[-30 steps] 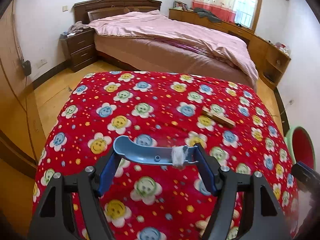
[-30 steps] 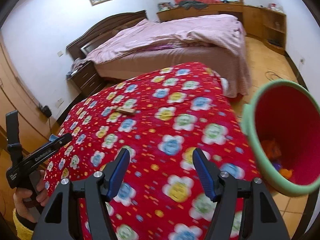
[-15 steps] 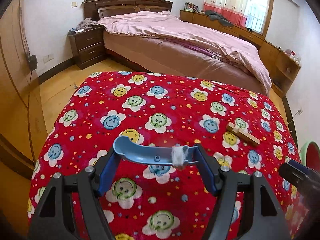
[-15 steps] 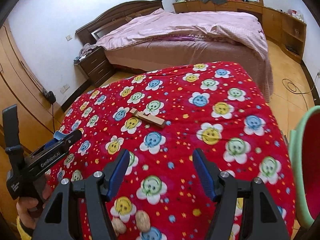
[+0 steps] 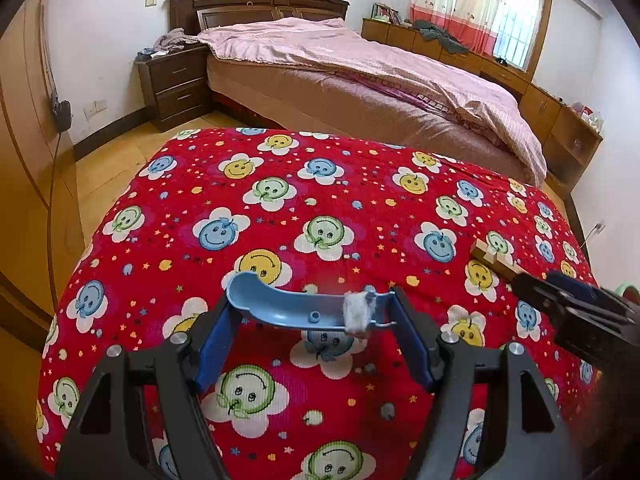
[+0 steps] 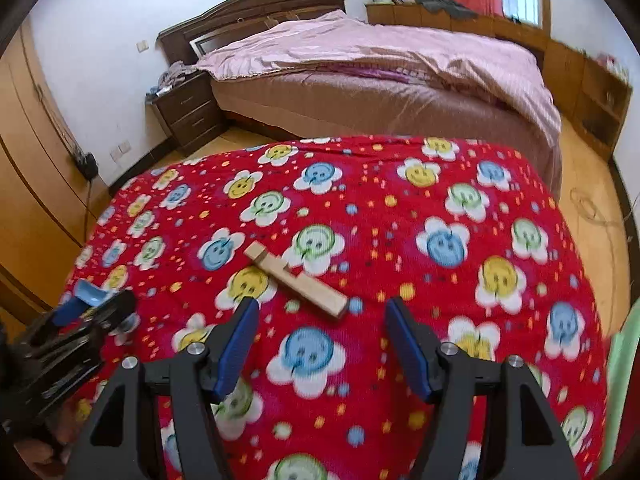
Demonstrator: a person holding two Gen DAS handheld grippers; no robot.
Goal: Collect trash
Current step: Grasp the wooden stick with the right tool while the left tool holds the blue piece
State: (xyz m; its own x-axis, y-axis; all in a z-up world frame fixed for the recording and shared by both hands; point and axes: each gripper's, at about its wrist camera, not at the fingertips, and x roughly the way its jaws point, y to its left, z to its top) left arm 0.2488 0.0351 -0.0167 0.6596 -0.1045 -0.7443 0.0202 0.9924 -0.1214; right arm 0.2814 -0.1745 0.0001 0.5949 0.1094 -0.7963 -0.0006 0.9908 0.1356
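My left gripper is shut on a curved light-blue plastic piece with a white wad stuck near its right end, held above the red flower-print cloth. A wooden block lies on the cloth just ahead of my right gripper, which is open and empty. The block also shows in the left wrist view, partly behind the right gripper. The left gripper shows at the lower left of the right wrist view.
A green-rimmed red bin stands at the table's right edge. A bed with a pink cover lies beyond the table, with a nightstand at its left. A wardrobe stands at the left.
The right gripper has swung left from the bin toward the wooden block, now close in front of its fingers. The left gripper has shifted left, still holding the blue piece.
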